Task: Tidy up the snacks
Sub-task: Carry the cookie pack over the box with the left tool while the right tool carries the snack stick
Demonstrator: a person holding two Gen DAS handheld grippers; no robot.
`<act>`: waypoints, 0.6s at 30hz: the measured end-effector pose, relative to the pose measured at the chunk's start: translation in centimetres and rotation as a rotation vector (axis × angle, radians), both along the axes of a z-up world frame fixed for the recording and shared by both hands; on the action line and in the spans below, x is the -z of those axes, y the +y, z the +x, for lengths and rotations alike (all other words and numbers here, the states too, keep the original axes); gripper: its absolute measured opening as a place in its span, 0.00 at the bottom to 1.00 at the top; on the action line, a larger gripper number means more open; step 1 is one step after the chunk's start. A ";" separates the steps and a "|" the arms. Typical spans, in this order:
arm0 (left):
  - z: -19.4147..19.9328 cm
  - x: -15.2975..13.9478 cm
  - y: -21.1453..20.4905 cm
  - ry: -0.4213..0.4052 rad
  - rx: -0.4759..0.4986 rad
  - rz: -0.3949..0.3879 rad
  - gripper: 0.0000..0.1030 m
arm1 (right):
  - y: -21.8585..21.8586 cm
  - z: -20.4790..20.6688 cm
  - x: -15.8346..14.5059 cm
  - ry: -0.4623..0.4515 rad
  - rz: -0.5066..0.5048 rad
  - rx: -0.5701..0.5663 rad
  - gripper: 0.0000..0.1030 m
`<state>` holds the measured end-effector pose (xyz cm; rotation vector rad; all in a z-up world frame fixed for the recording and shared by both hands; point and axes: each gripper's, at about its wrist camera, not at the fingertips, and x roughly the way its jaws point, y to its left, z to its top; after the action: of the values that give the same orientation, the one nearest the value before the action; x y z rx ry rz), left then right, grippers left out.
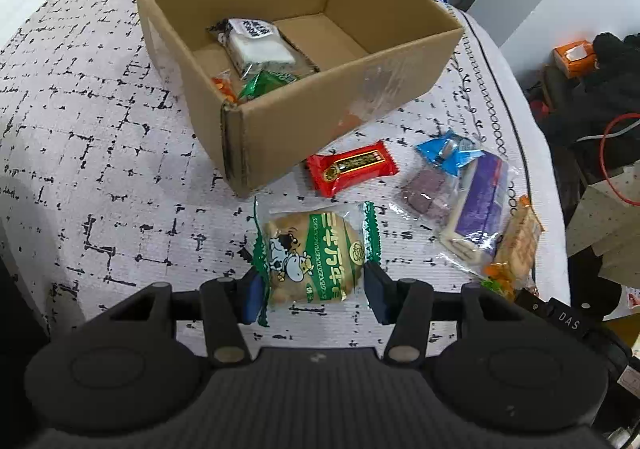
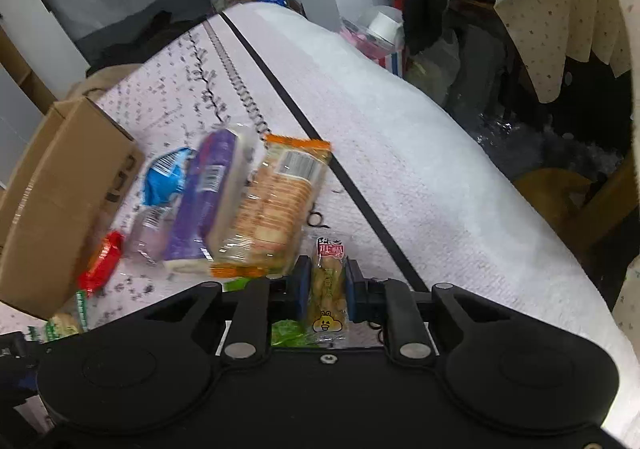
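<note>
Your left claw point(image 1: 314, 291) brackets the green cow-print biscuit pack point(image 1: 314, 255), just short of the cardboard box point(image 1: 320, 89), pads wide. Your right claw point(image 2: 326, 289) clamps a narrow snack stick pack point(image 2: 328, 285).

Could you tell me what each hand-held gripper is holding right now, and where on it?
The left hand-held gripper brackets the green cow-print snack across its sides; contact unclear. The right hand-held gripper pinches the narrow clear snack pack mid-length.

— That left gripper point(image 1: 314, 291) — has it got anything?

— Its blue pads sit either side of the green cow-print biscuit packet point(image 1: 314, 259) on the patterned cloth point(image 1: 100, 153). Beyond, the cardboard box point(image 1: 296, 61) already holds a few snacks.
</note>
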<state>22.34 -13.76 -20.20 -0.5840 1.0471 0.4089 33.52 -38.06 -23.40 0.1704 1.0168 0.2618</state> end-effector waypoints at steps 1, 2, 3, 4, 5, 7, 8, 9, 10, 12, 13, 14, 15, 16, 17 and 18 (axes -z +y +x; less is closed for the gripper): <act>-0.1 -0.2 0.0 -0.005 0.003 0.000 0.49 | 0.0 -0.2 -0.4 -0.006 0.014 -0.001 0.17; -0.2 -0.5 0.0 -0.010 0.006 0.000 0.49 | 0.0 -0.4 -0.7 -0.011 0.028 -0.002 0.17; -0.3 -0.9 -0.1 -0.017 0.010 0.001 0.49 | 0.0 -0.6 -1.0 -0.016 0.039 -0.002 0.17; -0.4 -1.2 -0.1 -0.024 0.014 0.002 0.49 | 0.0 -0.9 -1.4 -0.025 0.048 -0.003 0.17; -0.5 -1.6 -0.2 -0.031 0.018 0.003 0.49 | -0.1 -0.9 -1.6 -0.031 0.058 -0.004 0.17; -0.8 -2.4 -0.2 -0.050 0.028 0.008 0.49 | -0.2 -1.3 -2.2 -0.044 0.082 -0.002 0.17; -0.9 -2.8 -0.3 -0.060 0.032 0.011 0.49 | -0.3 -1.4 -2.5 -0.052 0.095 0.000 0.17; -1.0 -3.3 -0.2 -0.070 0.036 0.014 0.49 | -0.3 -1.5 -2.9 -0.059 0.111 0.000 0.17; -1.1 -3.7 -0.2 -0.079 0.039 0.016 0.49 | -0.2 -1.6 -3.2 -0.068 0.129 0.000 0.17; -1.2 -4.6 0.0 -0.096 0.043 0.019 0.49 | 0.0 -1.7 -3.9 -0.082 0.163 -0.005 0.17; -1.2 -5.1 0.1 -0.105 0.044 0.023 0.49 | 0.2 -1.9 -4.3 -0.089 0.179 -0.009 0.17; -1.3 -5.6 0.3 -0.114 0.045 0.027 0.49 | 0.4 -2.0 -4.6 -0.096 0.195 -0.014 0.17; -1.3 -6.0 0.4 -0.123 0.046 0.030 0.49 | 0.6 -2.1 -4.8 -0.102 0.208 -0.019 0.17; -1.3 -6.5 0.6 -0.133 0.047 0.034 0.49 | 0.9 -2.2 -5.1 -0.111 0.217 -0.026 0.17; -1.3 -6.9 0.8 -0.143 0.048 0.038 0.49 | 1.3 -2.3 -5.4 -0.119 0.225 -0.035 0.17; -1.3 -7.3 1.0 -0.151 0.048 0.043 0.49 | 1.6 -2.5 -5.7 -0.127 0.233 -0.044 0.17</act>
<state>21.05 -12.75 -12.90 -0.5420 0.9044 0.3393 31.03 -36.44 -17.66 0.3385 0.8633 0.4260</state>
